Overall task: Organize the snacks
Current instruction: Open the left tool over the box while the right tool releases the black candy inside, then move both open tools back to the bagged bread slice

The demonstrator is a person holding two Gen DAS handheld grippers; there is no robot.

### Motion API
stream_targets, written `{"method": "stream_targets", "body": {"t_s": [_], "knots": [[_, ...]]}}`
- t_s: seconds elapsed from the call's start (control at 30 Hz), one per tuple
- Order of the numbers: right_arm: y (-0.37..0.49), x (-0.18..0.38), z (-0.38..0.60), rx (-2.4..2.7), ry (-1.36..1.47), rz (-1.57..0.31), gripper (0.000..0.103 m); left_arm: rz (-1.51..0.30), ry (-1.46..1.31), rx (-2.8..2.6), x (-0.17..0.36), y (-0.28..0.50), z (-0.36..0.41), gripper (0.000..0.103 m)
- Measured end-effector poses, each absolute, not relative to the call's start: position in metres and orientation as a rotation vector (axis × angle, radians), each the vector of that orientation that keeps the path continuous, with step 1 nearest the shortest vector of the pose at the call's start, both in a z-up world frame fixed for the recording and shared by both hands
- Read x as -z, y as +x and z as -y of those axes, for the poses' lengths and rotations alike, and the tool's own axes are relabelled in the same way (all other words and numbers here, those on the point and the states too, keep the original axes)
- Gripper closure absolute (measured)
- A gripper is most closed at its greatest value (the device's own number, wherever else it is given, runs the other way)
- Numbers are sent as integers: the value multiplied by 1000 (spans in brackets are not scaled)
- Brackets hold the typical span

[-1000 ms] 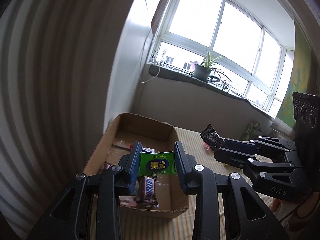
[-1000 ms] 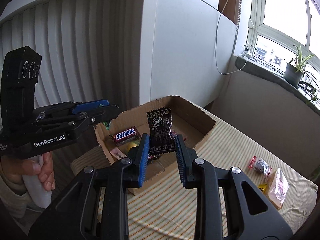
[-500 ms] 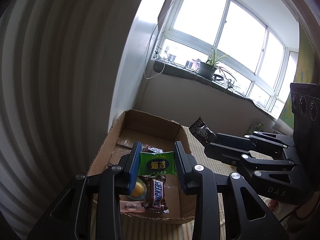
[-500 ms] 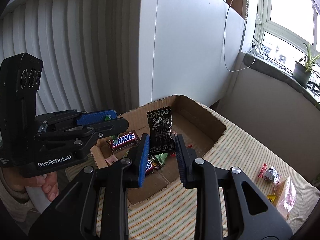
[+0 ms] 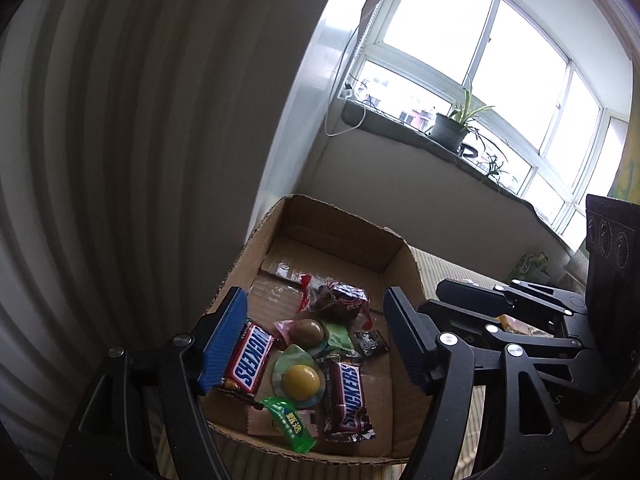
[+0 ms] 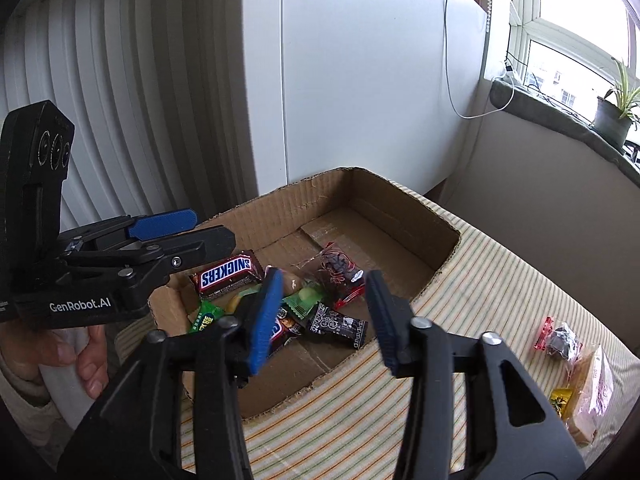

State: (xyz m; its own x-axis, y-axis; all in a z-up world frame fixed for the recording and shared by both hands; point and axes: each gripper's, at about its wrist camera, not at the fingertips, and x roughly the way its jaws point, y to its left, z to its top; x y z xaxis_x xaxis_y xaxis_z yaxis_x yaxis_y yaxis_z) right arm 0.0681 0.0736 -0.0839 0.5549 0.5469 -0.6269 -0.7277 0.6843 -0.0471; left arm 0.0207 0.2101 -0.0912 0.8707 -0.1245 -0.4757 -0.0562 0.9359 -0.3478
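Note:
A cardboard box [image 5: 344,224] [image 6: 400,196] holds several snacks. My left gripper [image 5: 316,344] is open and empty above the box's near end. The green packet [image 5: 292,424] lies in the box near its front edge, next to a Snickers bar [image 5: 348,396]. It also shows in the right wrist view [image 6: 206,316]. My right gripper [image 6: 322,316] is open and empty above the box. The black packet [image 6: 338,326] lies on the box floor below it, and shows in the left wrist view [image 5: 372,342].
More snacks lie on the striped cloth at the right: a red-ended wrapped sweet [image 6: 560,340] and a pale packet [image 6: 592,388]. A white wall and radiator stand behind the box. A potted plant [image 5: 452,128] sits on the window sill.
Both grippers have opened. The green packet has dropped from the left gripper into the box and the black packet has dropped from the right gripper into the box.

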Motion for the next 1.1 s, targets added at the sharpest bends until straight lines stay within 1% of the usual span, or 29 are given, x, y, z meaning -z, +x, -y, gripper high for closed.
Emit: {"method": "stream_targets", "body": {"t_s": [0.03,0.13,0.37,0.6,0.77,1.1], "knots": [[66,82,-72,-764,-315,-609,32,-518,-368,30,91,19,-210,33],[59,77,-70,-747,-316,-579,31,-516,-391,20,89,14,-213,33],[49,66,-65,-740,-293,-556,17,-491,-394,6,76,0,-212,33],[47,58,-51,-732,-275,-534,16,-486,-362,13,64,-5,-198,33],[62,66,-30,-695,-231,-554,15,-491,-333,16,58,-4,-184,33],[81,86,64,-587,-114,-591,15,-542,-234,67,54,28,-122,33]]}}
